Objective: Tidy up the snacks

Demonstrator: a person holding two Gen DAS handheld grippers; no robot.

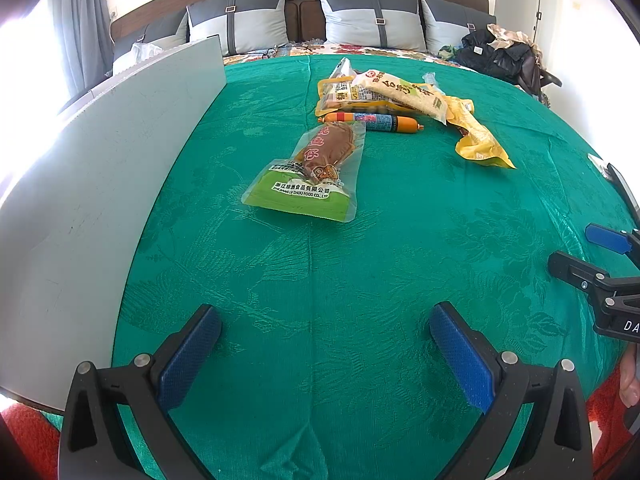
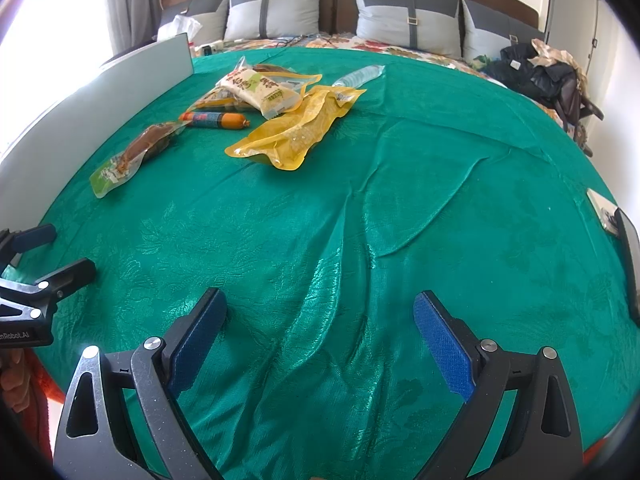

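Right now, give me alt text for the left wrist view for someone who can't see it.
The open left gripper hovers empty over a green cloth. Ahead lies a clear-and-green snack pouch, with an orange sausage stick, white packet and yellow packet beyond. A grey board stands left.

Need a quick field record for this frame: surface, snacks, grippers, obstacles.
surface: green cloth, wrinkled
snack nearest: green-ended pouch holding a brown piece, lying apart from the pile
snack 2: orange sausage stick, just behind the pouch
snack 3: white rice-cracker pack, resting on top of other packets
snack 4: yellow pouch, flat, right of the pile
other: clear water bottle, lying behind the pile
left gripper: open, holding nothing
right gripper: open, holding nothing
obstacle: grey panel along the left edge
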